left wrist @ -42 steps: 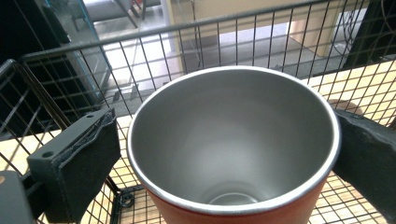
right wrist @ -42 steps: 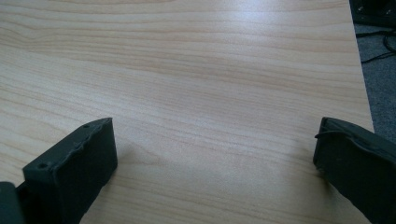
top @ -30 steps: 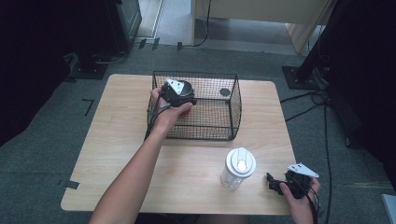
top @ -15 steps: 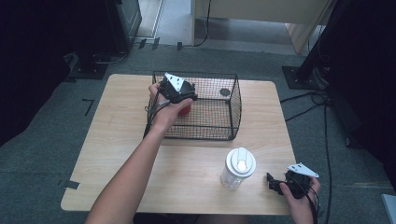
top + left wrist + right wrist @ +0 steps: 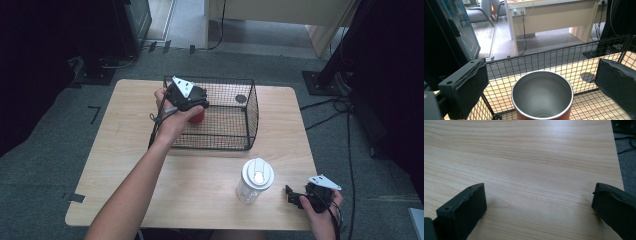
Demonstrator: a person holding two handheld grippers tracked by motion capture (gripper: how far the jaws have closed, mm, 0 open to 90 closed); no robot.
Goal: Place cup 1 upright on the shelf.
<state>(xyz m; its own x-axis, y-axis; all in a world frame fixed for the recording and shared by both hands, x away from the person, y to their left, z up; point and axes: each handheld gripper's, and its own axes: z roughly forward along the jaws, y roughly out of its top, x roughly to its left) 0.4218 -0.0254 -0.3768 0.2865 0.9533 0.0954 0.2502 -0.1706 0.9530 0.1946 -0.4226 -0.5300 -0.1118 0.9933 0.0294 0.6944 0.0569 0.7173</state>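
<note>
Pale wood worktop [image 5: 150,165]: red steel-lined cup [image 5: 542,96] upright between wide-open left gripper [image 5: 544,87] jaws, ringed by wire basket [image 5: 248,117]; right gripper [image 5: 539,207] gapes, empty.

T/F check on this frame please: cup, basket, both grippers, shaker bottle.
1. The left gripper has its jaws spread wide with the red cup between them. True.
2. The red cup lies on its side. False: it stands upright, its open steel mouth facing up.
3. The cup is inside the wire basket. True.
4. The right gripper is shut on the white-lidded bottle. False: its jaws are open over bare table, and the bottle stands apart from it in the high view.
5. A small dark round thing lies on the basket's floor. True.
</note>
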